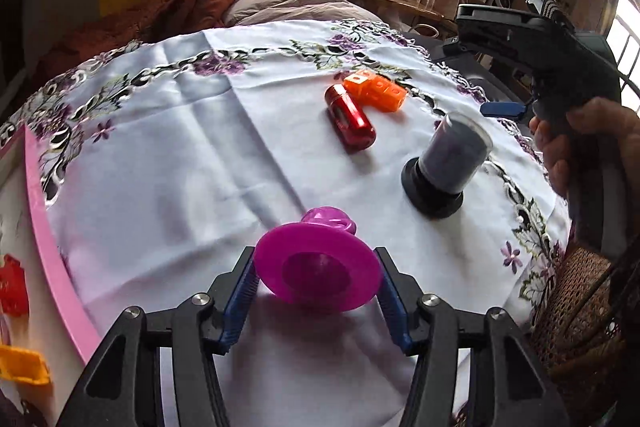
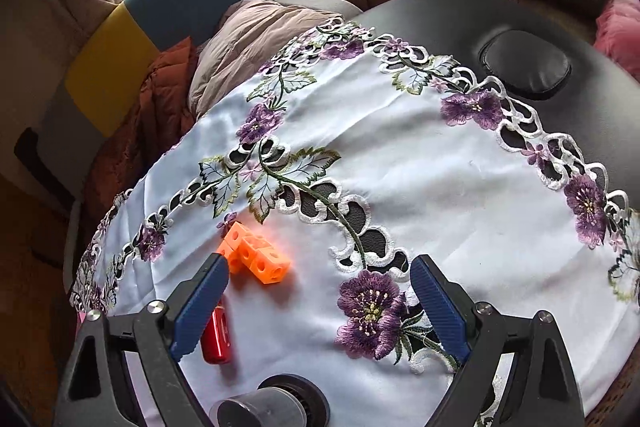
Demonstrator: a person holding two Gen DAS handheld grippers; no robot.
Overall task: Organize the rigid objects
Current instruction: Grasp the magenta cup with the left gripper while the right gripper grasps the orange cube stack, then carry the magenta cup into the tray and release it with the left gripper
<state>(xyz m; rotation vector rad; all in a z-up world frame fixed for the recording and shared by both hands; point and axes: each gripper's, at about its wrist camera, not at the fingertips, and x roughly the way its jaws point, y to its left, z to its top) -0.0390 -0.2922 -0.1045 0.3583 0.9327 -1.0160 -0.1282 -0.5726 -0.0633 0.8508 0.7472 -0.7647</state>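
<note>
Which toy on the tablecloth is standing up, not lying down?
The dark cup-shaped piece stands upright on its wide black base. The red capsule and orange blocks lie flat.

Funnel [image 1: 318, 277] nearest, cylinder [image 1: 352, 119] beyond (touching blocks [image 1: 376, 91]), jar [image 1: 448, 167] right

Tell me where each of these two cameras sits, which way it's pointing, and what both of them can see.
Left wrist: on the left gripper, angled down at a magenta funnel-shaped piece between its pads; the right gripper and a hand show at right.
Right wrist: on the right gripper, angled down at the embroidered cloth, jaws wide and empty.
Shared: orange blocks, red cylinder, dark-based clear cup.
</note>
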